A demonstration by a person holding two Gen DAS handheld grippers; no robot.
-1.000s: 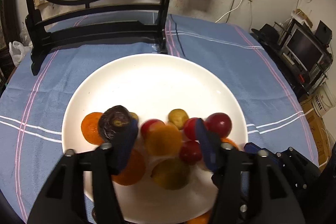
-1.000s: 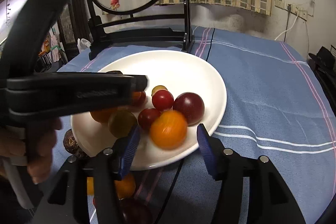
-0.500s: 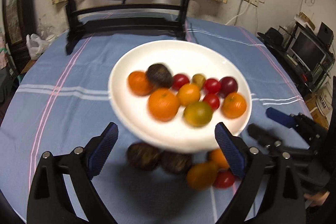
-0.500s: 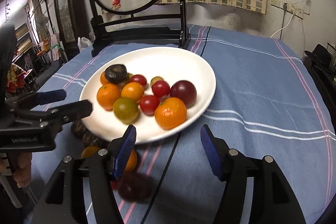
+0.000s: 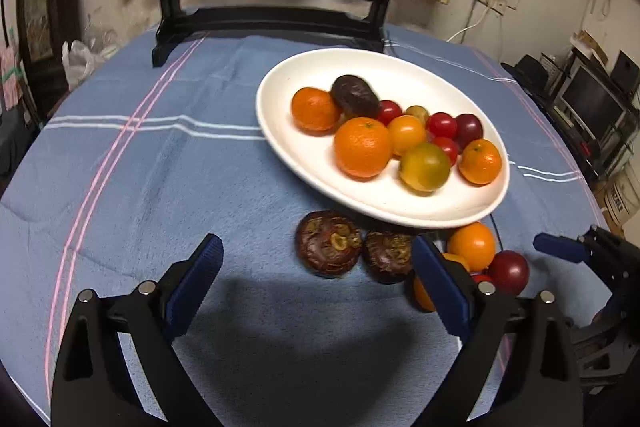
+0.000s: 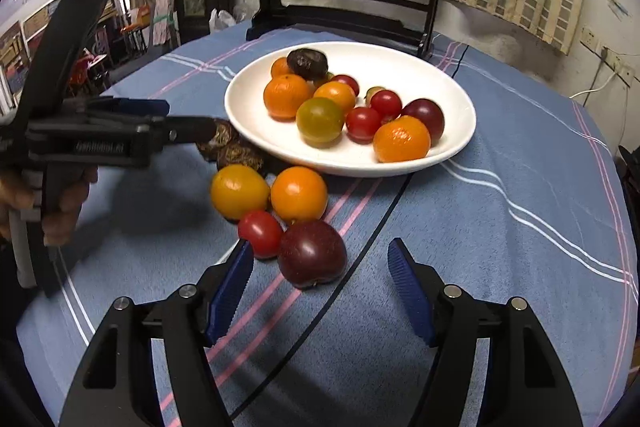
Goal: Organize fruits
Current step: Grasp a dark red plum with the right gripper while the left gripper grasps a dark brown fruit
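- Both grippers have drawn back from the plate: left gripper [image 5: 316,281] wide and empty, right gripper [image 6: 320,285] likewise.
- Loose fruit beside the rim: plum [image 6: 312,253], two brown fruits [image 5: 329,243].
- Plate [image 5: 280,99] now holds its pile; the strays look next.

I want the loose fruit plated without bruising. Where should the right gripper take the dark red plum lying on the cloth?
Grip the dark red plum across its widest middle, coming straight ahead from the near side. The small red tomato touches its left, so the left finger must slip between them; the plum's right side is free.
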